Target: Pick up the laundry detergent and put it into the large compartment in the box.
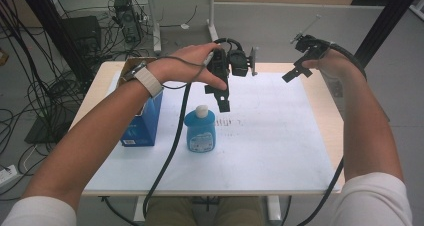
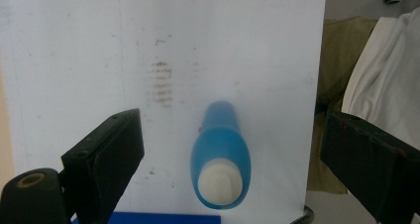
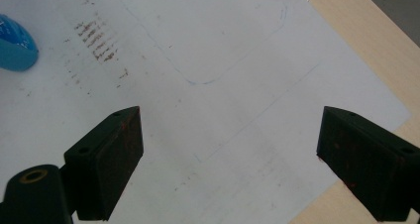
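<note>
Blue bottle [image 1: 200, 131] upright at frame centre on the table [image 1: 270, 151], left gripper [image 1: 220, 93] wide open just above it, holding nothing, right gripper [image 1: 298, 68] at upper right, apparently open and empty.

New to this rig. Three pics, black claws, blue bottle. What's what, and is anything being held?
No robot arm here: a person holds a hand-operated two-jaw gripper in each hand. The high view comes from a fixed camera above the table. The other two come from cameras riding on the grippers, looking along their black jaws.

The left gripper hangs above a blue bottle with a white cap, which stands upright on a white sheet covering the table. In the left gripper view its jaws stand wide either side of the bottle, not touching it. A blue box sits left of the bottle.

The right gripper is up at the table's far right side, jaws open over bare sheet. Nothing is held yet.
</note>
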A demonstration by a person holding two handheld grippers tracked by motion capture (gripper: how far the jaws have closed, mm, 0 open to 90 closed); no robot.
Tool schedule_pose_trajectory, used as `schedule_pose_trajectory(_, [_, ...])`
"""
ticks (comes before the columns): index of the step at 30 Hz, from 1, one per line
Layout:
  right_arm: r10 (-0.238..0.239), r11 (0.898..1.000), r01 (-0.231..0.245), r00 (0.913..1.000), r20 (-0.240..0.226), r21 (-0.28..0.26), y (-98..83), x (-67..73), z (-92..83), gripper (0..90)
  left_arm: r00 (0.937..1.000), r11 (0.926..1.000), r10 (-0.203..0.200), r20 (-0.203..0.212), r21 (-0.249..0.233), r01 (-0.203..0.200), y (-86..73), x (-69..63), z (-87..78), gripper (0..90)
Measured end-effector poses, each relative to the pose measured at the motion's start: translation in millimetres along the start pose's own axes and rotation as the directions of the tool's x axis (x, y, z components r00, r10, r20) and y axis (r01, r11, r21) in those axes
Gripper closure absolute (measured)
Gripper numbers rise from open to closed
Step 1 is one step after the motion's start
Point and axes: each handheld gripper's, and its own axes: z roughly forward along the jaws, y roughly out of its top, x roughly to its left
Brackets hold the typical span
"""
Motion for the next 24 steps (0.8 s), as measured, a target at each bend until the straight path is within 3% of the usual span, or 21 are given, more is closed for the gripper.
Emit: schedule_pose_trajectory(24, [-0.001,1.0,0.001,0.9999,0.011,-0.015,-5.2,7.8,-7.3,10.6,1.0,0.9999,-0.003,-0.007,-0.011,0.003,-11.2,-2.9,-9.3,8.6])
